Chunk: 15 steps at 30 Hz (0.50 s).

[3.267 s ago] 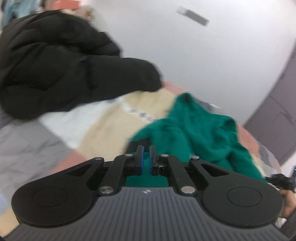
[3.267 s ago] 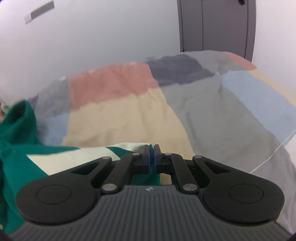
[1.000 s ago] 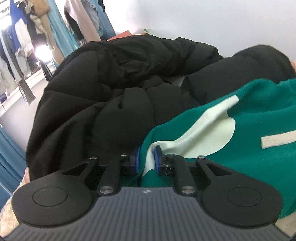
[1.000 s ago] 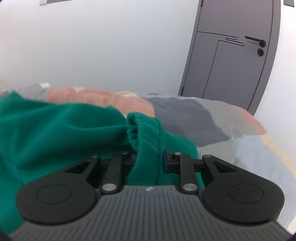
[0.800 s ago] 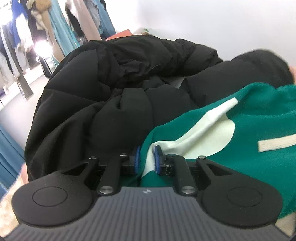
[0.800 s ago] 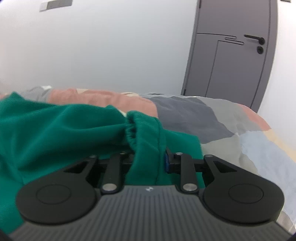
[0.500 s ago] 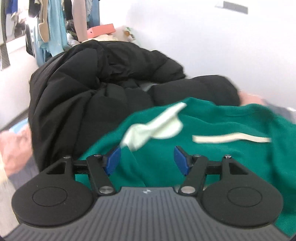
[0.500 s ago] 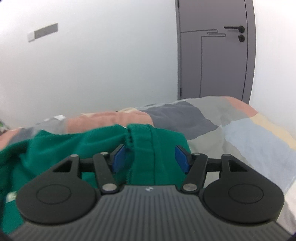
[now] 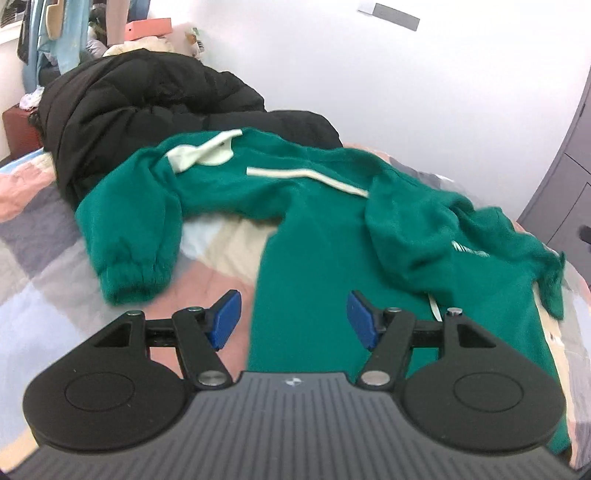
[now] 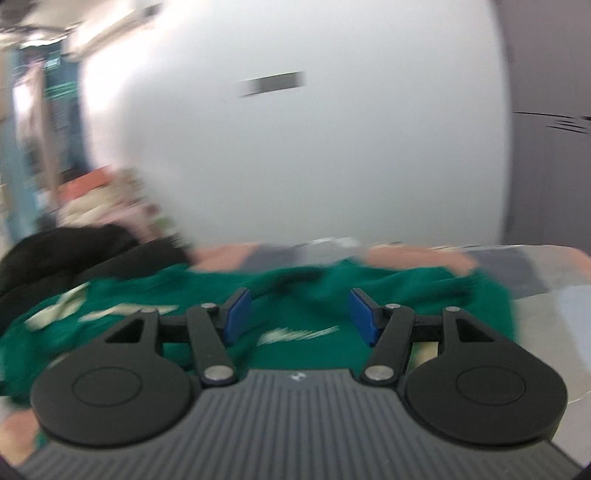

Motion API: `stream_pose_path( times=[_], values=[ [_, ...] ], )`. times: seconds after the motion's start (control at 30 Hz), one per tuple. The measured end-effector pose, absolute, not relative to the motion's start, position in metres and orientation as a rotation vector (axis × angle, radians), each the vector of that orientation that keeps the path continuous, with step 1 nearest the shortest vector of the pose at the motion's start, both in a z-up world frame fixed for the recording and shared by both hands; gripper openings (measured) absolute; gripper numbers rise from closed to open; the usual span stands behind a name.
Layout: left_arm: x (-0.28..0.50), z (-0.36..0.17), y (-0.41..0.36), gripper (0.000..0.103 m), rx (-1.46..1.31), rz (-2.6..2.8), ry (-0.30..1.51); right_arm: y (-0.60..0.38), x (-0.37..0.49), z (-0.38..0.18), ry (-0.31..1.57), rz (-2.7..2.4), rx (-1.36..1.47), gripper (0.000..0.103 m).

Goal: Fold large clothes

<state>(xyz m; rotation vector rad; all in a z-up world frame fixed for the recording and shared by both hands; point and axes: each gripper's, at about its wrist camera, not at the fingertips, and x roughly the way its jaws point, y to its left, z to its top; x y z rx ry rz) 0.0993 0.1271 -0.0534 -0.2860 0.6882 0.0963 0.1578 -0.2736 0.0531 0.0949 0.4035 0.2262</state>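
A large green sweatshirt (image 9: 332, 229) with cream stripes lies spread on the patchwork bed cover (image 9: 48, 266). Its left sleeve, with a gathered cuff (image 9: 136, 277), points toward me, and the right sleeve is crumpled over the body. My left gripper (image 9: 293, 317) is open and empty just above the near part of the sweatshirt. In the blurred right wrist view the same sweatshirt (image 10: 295, 291) lies ahead, and my right gripper (image 10: 299, 314) is open and empty over it.
A black puffer jacket (image 9: 147, 99) is heaped at the bed's far left, touching the sweatshirt's collar. A white wall (image 9: 406, 92) runs behind the bed. A grey door (image 9: 565, 184) stands at the right. Hanging clothes (image 9: 48, 29) are at the far left.
Both grippers were shut on the green sweatshirt, then opened and let it go. Both have pulled back from it, and it now lies spread on the bed. The right view is swinging left.
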Motion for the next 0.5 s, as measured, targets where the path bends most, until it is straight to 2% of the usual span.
stream_pose_path(
  times=[0.17, 0.5],
  values=[
    [0.069, -0.071, 0.125, 0.069, -0.438, 0.066, 0.716, -0.209, 0.117, 0.029, 0.539, 0.452, 0.07, 0.061],
    [0.079, -0.108, 0.154, 0.068, -0.558, 0.113, 0.779, -0.106, 0.069, -0.045, 0.797, 0.823, -0.082, 0.062]
  ],
)
